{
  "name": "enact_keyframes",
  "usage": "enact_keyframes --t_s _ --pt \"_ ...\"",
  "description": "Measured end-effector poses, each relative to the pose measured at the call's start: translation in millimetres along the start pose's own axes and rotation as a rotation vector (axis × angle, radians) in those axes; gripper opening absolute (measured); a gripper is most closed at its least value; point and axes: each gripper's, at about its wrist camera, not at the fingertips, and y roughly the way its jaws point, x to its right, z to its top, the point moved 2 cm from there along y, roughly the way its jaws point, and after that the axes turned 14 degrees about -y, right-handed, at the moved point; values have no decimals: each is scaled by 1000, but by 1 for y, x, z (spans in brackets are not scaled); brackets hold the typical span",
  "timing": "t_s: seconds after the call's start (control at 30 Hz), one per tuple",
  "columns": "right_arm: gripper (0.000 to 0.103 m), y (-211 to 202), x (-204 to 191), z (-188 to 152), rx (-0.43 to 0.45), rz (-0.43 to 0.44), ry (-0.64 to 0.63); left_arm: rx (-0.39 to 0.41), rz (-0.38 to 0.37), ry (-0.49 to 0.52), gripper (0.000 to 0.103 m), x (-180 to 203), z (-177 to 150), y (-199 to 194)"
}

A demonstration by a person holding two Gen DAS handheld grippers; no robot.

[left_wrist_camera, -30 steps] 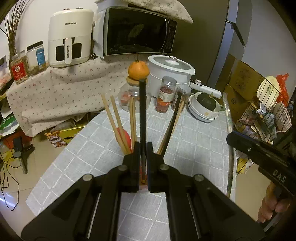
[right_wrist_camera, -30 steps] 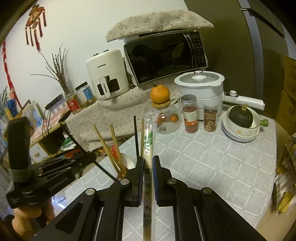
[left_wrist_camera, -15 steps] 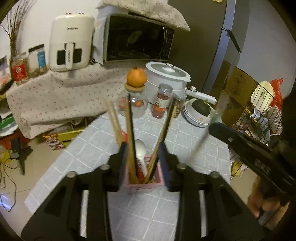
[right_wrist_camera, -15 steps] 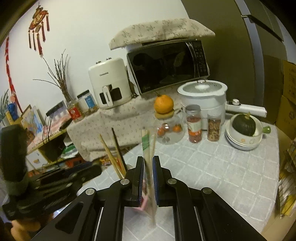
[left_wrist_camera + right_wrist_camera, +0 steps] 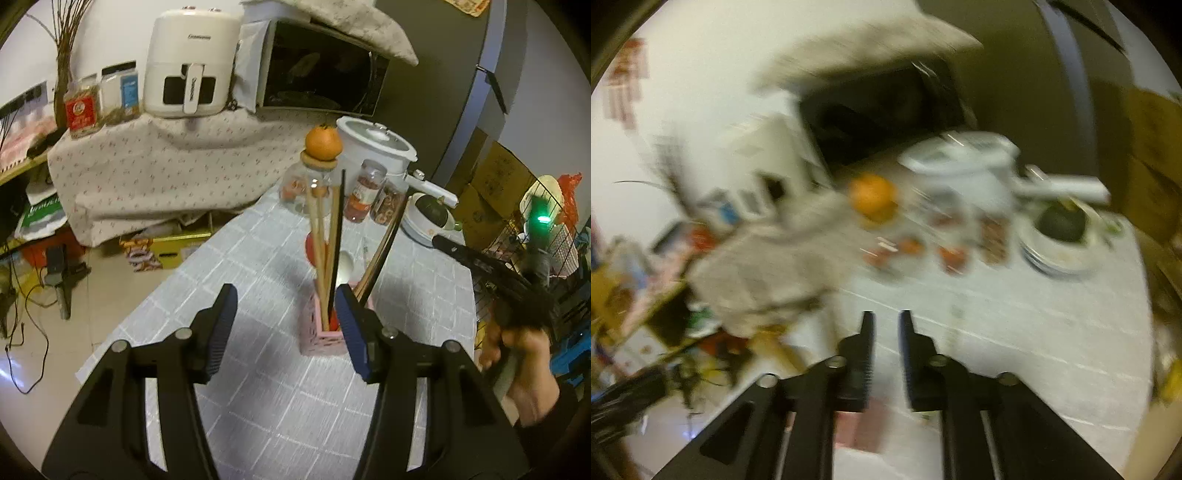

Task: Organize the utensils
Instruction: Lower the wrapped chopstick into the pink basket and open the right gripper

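Observation:
A pink utensil holder stands on the checked tablecloth. Several wooden chopsticks, a black chopstick and a white spoon stand in it. My left gripper is open and empty, its fingers just in front of the holder. My right gripper is slightly open with nothing between its fingers; that view is blurred. The right gripper also shows at the right of the left wrist view, beside the holder. A pink shape shows low between the right fingers.
Behind the holder stand a glass jar with an orange on top, two spice jars, a white pot and stacked bowls with a squash. A wire rack is at the right. Air fryer and microwave at the back.
My left gripper let go of the black chopstick, which now stands in the holder, and opened wide. My right gripper no longer holds the wrapped chopsticks and is moving fast.

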Motion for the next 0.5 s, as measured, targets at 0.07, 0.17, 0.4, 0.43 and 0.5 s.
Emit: enact_keyframes --t_s 0.07,0.17,0.4,0.43,0.5 --pt "31 28 22 -3 -99 18 46 -12 7 -10 66 -2 -2 1" --pt "31 61 40 -6 -183 15 63 -26 23 -12 68 -5 -6 3" --pt "31 141 55 5 -325 21 27 -47 55 3 76 -6 -10 9" --pt "31 150 56 8 -330 12 18 -50 60 9 76 -6 -10 10" --pt "31 170 57 12 -353 12 0 -52 72 20 76 -6 -10 11"
